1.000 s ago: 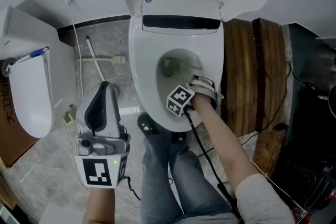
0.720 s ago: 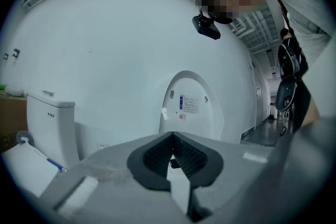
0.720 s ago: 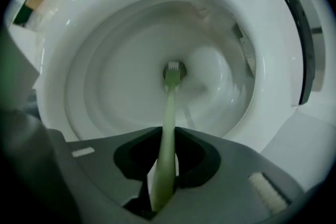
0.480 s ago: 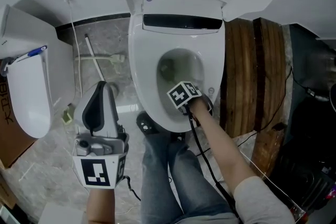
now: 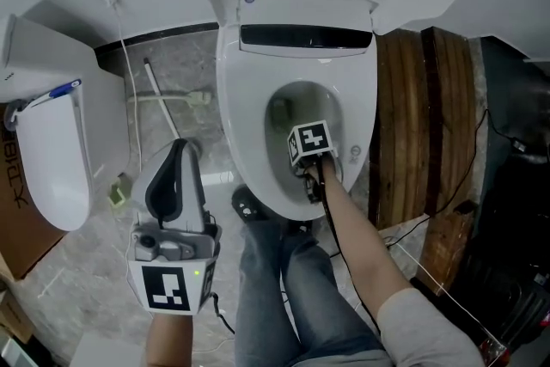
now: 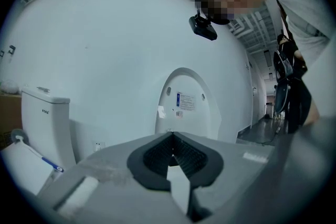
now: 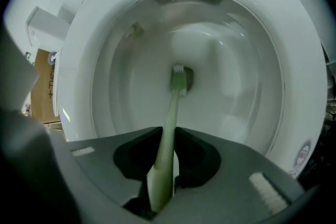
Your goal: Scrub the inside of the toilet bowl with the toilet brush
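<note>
Scrubbing step: my right gripper clamped tight on green toilet brush handle; bristle head low inside toilet bowl. I advise pressing bristles against wall, sweeping in circles. Left gripper closed, empty, aside.

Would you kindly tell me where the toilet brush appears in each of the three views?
Head view: toilet brush, dim greenish shape inside the toilet bowl.
Left gripper view: not in it.
Right gripper view: centre, handle clamped in the right gripper, bristles low in the bowl.
Shared landmark: the bowl; the left gripper view shares only the raised lid with the head view.
</note>
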`<control>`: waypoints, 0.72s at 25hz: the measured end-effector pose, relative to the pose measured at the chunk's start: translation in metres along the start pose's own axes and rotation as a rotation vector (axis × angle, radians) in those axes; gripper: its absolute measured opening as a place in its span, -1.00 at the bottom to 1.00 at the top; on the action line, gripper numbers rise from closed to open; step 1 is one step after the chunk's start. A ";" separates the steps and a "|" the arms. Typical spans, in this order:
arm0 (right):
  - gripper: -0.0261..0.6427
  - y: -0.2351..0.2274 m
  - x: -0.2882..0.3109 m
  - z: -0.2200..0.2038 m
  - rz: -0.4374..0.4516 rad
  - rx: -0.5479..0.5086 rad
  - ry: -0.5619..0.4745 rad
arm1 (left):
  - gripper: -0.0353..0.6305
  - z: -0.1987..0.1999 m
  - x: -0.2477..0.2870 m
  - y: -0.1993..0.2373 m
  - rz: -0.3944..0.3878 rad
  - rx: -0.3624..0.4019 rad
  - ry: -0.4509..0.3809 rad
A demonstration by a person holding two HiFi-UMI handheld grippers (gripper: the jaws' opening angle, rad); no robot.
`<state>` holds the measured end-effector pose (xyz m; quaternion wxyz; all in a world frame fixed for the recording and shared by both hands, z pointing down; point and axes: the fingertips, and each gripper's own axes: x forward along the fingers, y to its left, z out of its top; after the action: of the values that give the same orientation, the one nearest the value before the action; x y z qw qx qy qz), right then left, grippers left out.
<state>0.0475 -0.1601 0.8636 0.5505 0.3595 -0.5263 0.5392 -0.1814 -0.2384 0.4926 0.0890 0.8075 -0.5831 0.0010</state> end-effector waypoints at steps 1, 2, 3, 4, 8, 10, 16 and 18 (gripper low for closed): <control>-0.69 0.001 0.002 0.004 0.003 0.006 -0.012 | -0.88 -0.002 0.000 0.001 0.001 0.004 0.008; -0.69 0.002 0.003 0.007 0.008 0.013 -0.023 | -0.88 -0.003 0.000 0.003 0.001 0.006 0.015; -0.69 0.004 0.003 0.008 0.012 0.018 -0.029 | -0.88 -0.004 0.000 0.005 0.000 0.008 0.020; -0.68 0.005 0.003 0.008 0.016 0.017 -0.030 | -0.88 -0.006 0.000 0.006 0.001 0.008 0.025; -0.67 0.011 -0.003 -0.001 0.041 -0.014 -0.014 | -0.88 -0.007 0.001 0.010 0.021 0.021 0.038; -0.67 0.012 -0.008 -0.007 0.063 -0.017 -0.006 | -0.88 -0.002 0.006 0.008 0.015 0.007 0.022; -0.67 0.020 -0.018 -0.035 0.152 0.022 0.036 | -0.88 0.005 0.018 -0.003 -0.009 0.001 0.011; -0.68 0.021 -0.017 -0.042 0.176 0.065 0.034 | -0.88 0.004 0.022 -0.006 -0.022 0.001 0.016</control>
<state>0.0376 -0.1200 0.8355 0.4979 0.3202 -0.5284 0.6085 -0.1693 -0.2575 0.4901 0.0930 0.8140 -0.5734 0.0069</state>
